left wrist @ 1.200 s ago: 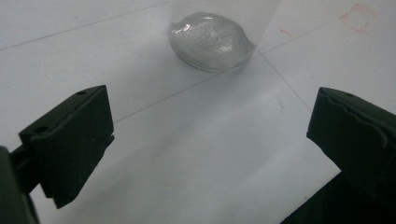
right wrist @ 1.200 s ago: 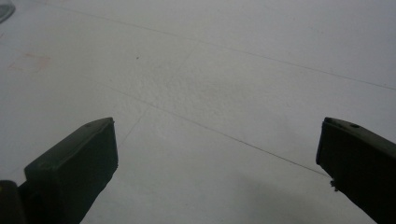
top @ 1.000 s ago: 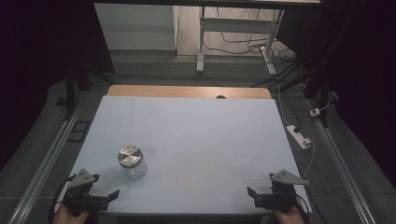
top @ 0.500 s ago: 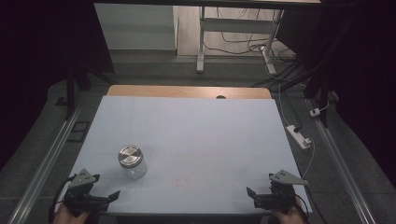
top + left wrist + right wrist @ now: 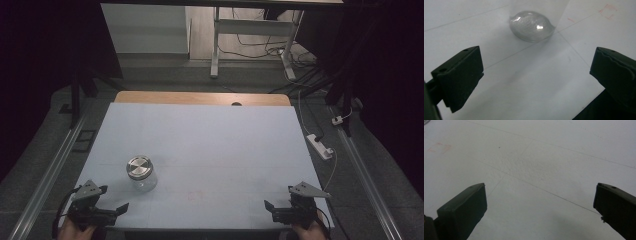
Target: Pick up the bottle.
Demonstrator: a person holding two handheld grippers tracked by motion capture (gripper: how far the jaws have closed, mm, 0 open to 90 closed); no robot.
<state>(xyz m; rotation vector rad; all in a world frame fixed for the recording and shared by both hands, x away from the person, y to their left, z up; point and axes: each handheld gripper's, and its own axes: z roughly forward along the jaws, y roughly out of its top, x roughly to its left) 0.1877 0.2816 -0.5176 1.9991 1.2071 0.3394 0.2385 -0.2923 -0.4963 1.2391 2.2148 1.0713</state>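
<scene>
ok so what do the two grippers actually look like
Both are black two-jaw tools. The left gripper and the right gripper each carry a grey three-cornered plate on top, and a dark cable loops out behind each. In the gripper views the jaws are blocky matte-black pads with small holes near the tips. A hand shows behind the left one; no sleeve can be made out.

In the left gripper view the jar [image 5: 531,26] at twelve o'clock is blurred, its top cut off by the upper edge. In the high view both hands [image 5: 75,231] are cropped at six o'clock.
</scene>
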